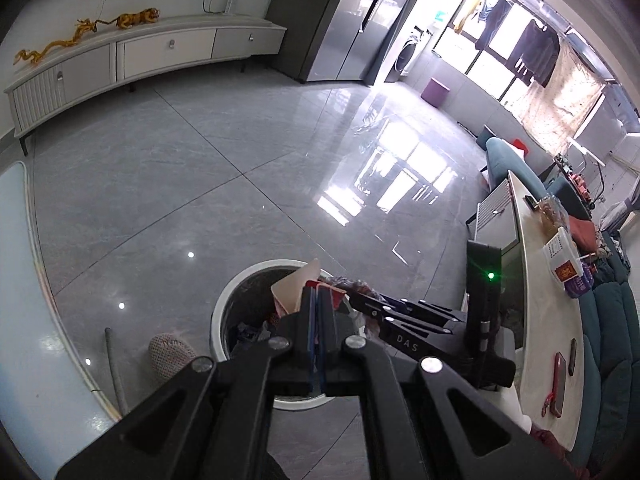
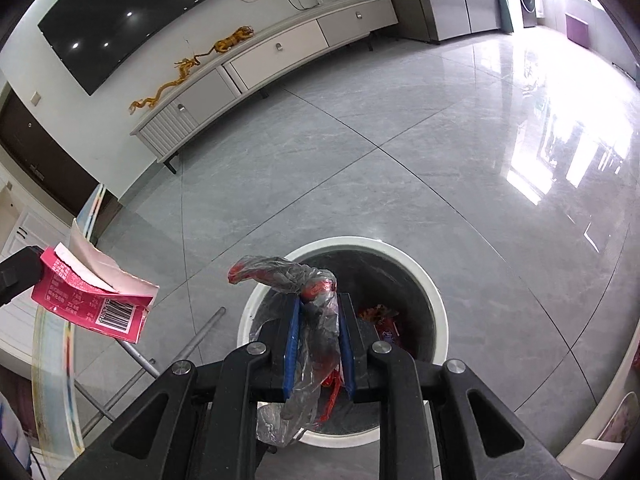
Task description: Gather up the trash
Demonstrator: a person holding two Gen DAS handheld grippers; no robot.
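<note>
Round bin [image 2: 434,300] on tile floor [image 2: 400,160], metal pole [image 2: 188,344] beside, TV cabinet [image 2: 276,50] behind.

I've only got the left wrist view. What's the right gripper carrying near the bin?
Observer: The right gripper is clamped on a crumpled clear plastic bag with red wrapping inside.
Operator: And my own jaws? I see just a beige flap.
Observer: The left gripper holds a torn pink carton with a printed barcode.
Operator: Is anything lying on the right side of the bin?
Observer: Yes, red wrappers lie inside the white-rimmed bin, past the right gripper's tips.
</note>
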